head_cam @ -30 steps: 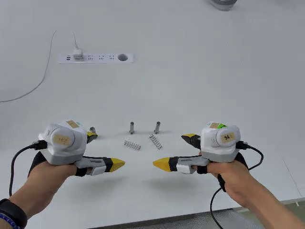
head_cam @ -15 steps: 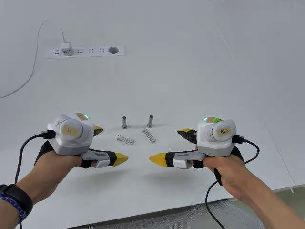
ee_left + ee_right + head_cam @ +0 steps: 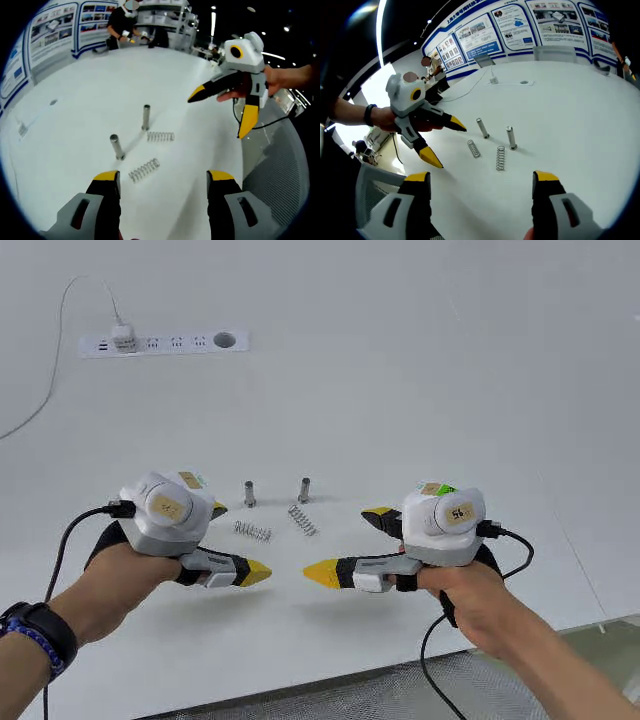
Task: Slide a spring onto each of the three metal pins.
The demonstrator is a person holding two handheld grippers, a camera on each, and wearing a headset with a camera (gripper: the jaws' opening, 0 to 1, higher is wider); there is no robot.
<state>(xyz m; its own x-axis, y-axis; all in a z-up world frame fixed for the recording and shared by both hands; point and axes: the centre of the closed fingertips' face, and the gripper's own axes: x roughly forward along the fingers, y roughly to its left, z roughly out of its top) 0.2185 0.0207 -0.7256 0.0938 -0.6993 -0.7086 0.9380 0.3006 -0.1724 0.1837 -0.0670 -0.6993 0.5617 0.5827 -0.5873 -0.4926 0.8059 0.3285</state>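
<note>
Both forearms reach in from the lower edge; the left gripper (image 3: 237,540), held in the left hand (image 3: 120,578), has its jaws spread wide and empty, tips pointing inward; the right gripper (image 3: 348,542), held in the right hand (image 3: 468,585), likewise spread wide and empty; the two face each other, level, apart.

2 metal pins (image 3: 249,494) upright, 2 springs (image 3: 253,531) lying flat just beside them

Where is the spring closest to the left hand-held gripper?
In the head view, the spring lies flat on the table just ahead of the open left hand-held gripper, before the left visible metal pin, with the other spring to its right.
</note>
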